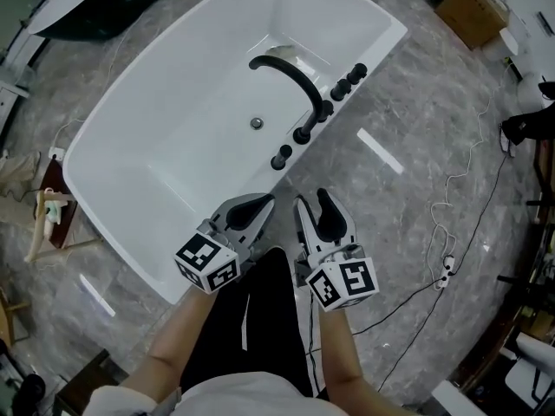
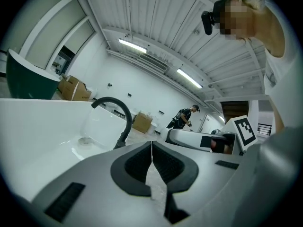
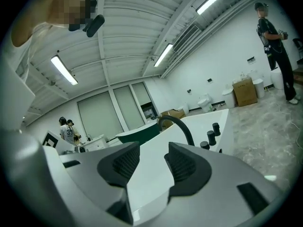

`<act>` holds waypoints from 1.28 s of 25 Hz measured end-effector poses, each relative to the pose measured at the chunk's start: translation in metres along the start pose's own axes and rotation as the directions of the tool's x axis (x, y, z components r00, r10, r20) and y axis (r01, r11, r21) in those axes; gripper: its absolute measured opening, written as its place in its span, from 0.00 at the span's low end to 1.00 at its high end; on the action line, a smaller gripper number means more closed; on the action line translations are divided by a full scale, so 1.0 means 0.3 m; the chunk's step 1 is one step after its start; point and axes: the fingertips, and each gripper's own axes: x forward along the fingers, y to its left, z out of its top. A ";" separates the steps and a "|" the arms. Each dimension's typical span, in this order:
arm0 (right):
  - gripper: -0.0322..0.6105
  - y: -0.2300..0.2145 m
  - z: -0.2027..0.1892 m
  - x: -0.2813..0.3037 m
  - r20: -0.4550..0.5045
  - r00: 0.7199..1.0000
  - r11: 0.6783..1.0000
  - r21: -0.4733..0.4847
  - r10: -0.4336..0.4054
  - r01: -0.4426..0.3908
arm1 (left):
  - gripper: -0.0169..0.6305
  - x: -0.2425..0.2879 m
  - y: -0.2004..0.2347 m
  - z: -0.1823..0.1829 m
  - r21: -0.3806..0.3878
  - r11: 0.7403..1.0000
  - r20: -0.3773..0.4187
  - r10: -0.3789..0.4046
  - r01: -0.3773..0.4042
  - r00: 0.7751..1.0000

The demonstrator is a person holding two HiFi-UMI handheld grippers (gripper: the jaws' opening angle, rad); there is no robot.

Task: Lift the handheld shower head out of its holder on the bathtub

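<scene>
At the far left a dark green tub [image 1: 104, 7] is cut off by the frame's edge. One white bathtub [image 1: 173, 146] lies slantwise on the grey marble floor [image 1: 434, 102], with one drain [image 1: 257, 123] in its bottom. On its right rim stands one black arched spout [image 1: 290, 76]. Beyond the spout's base are three black knobs [image 1: 341, 87] in a row.

The handheld shower head [image 1: 282, 157] sits in its holder at the near end of that row, just on the near side of the spout's base. In the head view it is too small to show more than a short black stub. I cannot pick it out in either gripper view. At the far right stands one cardboard box [image 1: 473, 11].

Two grippers hover on the near side of the rim, apart from the shower head. The left gripper [image 1: 267, 202] has its fingers [image 2: 135, 160] pressed together with nothing between them. The right gripper [image 1: 310, 199] has its fingers [image 3: 182, 164] standing wide, and only the tub's white wall shows through the gap.
</scene>
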 end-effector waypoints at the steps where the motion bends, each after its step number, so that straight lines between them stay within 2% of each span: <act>1: 0.32 -0.010 -0.022 0.018 -0.007 1.000 1.000 -0.004 0.000 0.000 | 0.05 0.007 0.019 -0.017 -0.004 1.000 -0.002 0.001 -0.001 1.000; 7: 0.32 -0.086 -0.138 0.133 -0.044 0.999 0.998 -0.056 -0.004 0.001 | 0.05 0.075 0.122 -0.112 -0.012 1.000 -0.020 0.001 -0.001 1.000; 16: 0.34 -0.168 -0.292 0.286 -0.064 0.998 0.999 -0.051 -0.015 0.012 | 0.05 0.144 0.276 -0.229 -0.040 0.999 -0.011 0.003 -0.003 1.000; 20: 0.35 -0.179 -0.332 0.356 -0.062 0.998 0.998 -0.064 -0.008 0.004 | 0.05 0.157 0.351 -0.254 -0.057 0.998 0.008 0.019 -0.018 1.000; 25: 0.35 -0.204 -0.385 0.433 -0.073 0.997 0.992 -0.125 -0.033 0.024 | 0.05 0.175 0.404 -0.284 -0.093 0.995 0.025 0.030 -0.027 0.999; 32: 0.35 -0.227 -0.446 0.503 -0.070 0.996 0.990 -0.135 -0.050 0.040 | 0.05 0.186 0.447 -0.359 -0.117 0.993 0.004 0.033 -0.032 0.999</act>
